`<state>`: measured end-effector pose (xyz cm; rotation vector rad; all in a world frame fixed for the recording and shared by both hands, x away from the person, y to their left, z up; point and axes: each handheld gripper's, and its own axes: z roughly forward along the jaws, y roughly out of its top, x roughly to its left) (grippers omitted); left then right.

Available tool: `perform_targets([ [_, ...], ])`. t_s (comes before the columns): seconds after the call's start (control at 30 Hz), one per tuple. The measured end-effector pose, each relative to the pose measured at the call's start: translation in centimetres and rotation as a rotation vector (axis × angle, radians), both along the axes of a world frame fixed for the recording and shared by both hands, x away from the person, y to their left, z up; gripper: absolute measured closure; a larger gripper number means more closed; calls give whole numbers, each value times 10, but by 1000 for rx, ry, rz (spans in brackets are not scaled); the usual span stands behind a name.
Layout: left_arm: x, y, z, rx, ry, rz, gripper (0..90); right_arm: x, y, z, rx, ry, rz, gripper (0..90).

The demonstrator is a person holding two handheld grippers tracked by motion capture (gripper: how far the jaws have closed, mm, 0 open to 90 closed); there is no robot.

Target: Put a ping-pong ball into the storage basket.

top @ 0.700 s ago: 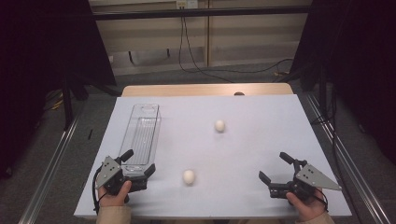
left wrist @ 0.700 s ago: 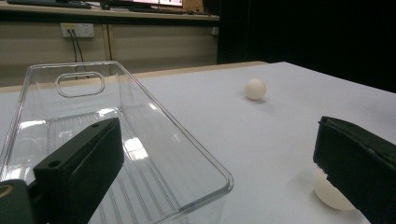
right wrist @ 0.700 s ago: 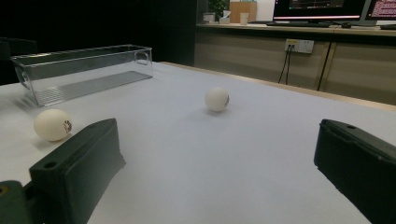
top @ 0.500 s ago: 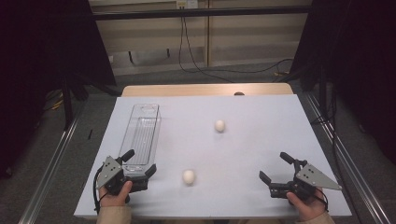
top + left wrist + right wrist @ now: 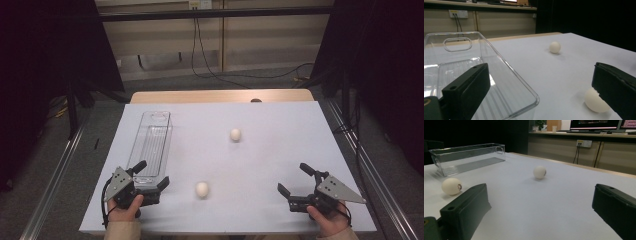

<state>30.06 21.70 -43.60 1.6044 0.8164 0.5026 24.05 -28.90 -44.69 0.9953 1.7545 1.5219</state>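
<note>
a: left gripper [image 5: 151, 176] status?
b: jaws spread wide, nothing between them. held low at the near left corner of the table [image 5: 280, 130], right at the near end of the clear bin [image 5: 152, 142]. in the left gripper view one jaw sits over the bin's near end, can't tell if it touches the wall.
a: right gripper [image 5: 296, 179]?
b: same, wide apart and empty. near right corner, jaws pointing toward table centre, touching no ball.
a: balls?
b: two white ones. near ball [image 5: 202, 189] lies on the table between the two grippers, closer to the left one, just right of the bin's near end. in the left gripper view it's partly behind the right-hand jaw, not between the jaws.
a: and the other?
b: far ball [image 5: 235, 134] is mid-table, well apart from both grippers, right of the bin. bin looks empty.
a: any markings?
b: right gripper view shows a small dark print on the near ball [image 5: 451, 186] and another on the far ball [image 5: 539, 172]. too small to read.
</note>
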Motion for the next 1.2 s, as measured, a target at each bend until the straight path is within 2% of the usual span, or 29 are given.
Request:
perform_targets([
  [0.57,0,-9,4,-3,18,-27,18,0,1,-1,0,6,11,4],
  [1.2,2,-25,8,-2,68,-85,18,1,1,-1,-5,7,17,5],
])
